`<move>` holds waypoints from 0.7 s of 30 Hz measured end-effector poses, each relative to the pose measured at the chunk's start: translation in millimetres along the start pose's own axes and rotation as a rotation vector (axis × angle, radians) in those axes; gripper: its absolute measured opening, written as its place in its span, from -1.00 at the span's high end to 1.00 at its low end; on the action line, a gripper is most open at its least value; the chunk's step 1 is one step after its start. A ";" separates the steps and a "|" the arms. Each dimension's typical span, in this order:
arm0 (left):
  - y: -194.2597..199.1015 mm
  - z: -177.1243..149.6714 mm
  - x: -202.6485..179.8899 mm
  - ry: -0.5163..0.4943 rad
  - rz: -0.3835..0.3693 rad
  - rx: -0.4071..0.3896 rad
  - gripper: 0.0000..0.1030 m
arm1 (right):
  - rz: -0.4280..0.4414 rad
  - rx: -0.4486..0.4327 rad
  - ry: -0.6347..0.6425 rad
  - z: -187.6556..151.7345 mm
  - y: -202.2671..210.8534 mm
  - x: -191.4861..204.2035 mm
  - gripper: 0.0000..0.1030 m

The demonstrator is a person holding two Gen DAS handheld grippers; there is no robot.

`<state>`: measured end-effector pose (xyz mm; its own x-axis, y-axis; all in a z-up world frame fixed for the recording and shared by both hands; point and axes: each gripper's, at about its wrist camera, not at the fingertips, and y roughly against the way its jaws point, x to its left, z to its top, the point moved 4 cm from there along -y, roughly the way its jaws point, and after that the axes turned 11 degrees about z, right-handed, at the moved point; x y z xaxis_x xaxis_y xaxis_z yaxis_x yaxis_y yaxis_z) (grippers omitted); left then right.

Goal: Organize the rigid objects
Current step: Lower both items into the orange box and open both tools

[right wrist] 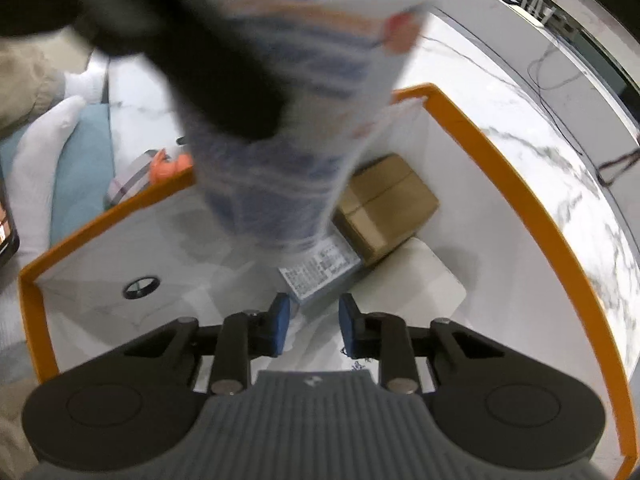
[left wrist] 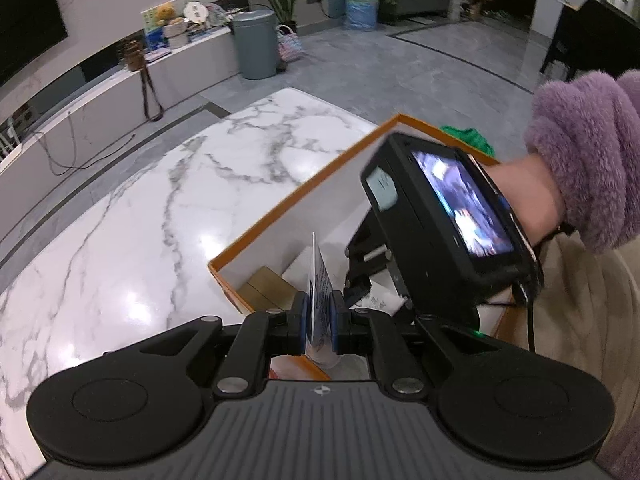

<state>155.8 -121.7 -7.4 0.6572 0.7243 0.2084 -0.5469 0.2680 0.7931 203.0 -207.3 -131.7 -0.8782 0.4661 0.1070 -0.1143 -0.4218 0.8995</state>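
So the left gripper (left wrist: 319,322) has its blue pads clamped tight on a thin white packet (left wrist: 320,280) printed in blue, held edge-on so it sticks straight up out of the jaws, right over the near corner of the orange-rimmed box (left wrist: 304,196). That box sits on the white marble table (left wrist: 168,184), and the packet hangs above its white inside, not touching the floor of it as far as I can see. Right gripper (right wrist: 314,320) is a different story: its jaws stand a bit apart with nothing pinched between them, and the gap just frames the box floor and the corner of a small labelled box (right wrist: 320,268) lying down there. From the left wrist view you get the outside world, like the right gripper's camera body with its lit screen (left wrist: 460,208), the purple fuzzy sleeve (left wrist: 588,148) behind it, a grey bin (left wrist: 256,44) and a water jug (left wrist: 361,4) across the floor, but only a sliver of the box contents. The right wrist view flips that: you look down into the box and see a brown cardboard carton (right wrist: 384,204) against the far wall, a white flat item (right wrist: 424,280) next to it, and the packet (right wrist: 304,120) as a big blurry blue-and-white shape hanging down over the middle, with the left gripper's dark finger (right wrist: 224,80) across it. Lettering on the packet is too smeared to read.
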 end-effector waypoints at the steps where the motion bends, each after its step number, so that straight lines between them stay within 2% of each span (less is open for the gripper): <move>1: -1.3 -0.8 -1.7 -0.012 -0.006 0.001 0.77 | 0.005 -0.003 -0.007 -1.6 1.6 -0.1 0.49; 11: -22.7 -14.3 -34.0 -0.206 -0.073 0.034 0.77 | -0.012 -0.002 -0.033 -29.0 29.5 2.7 0.46; 15: -32.9 -22.0 -41.9 -0.288 -0.048 0.036 0.76 | -0.002 -0.010 -0.045 -32.1 33.2 7.3 0.45; 17: -41.7 -26.0 -43.3 -0.308 -0.026 0.049 0.76 | 0.017 -0.024 -0.046 -29.9 33.6 9.8 0.31; 21: -49.7 -33.8 -47.0 -0.335 -0.050 0.053 0.76 | 0.018 -0.029 -0.048 -25.7 31.8 12.8 0.29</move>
<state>134.5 -147.6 -75.9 0.8215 0.4595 0.3378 -0.4873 0.2581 0.8342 176.2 -234.7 -112.5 -0.8568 0.4951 0.1440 -0.1128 -0.4526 0.8845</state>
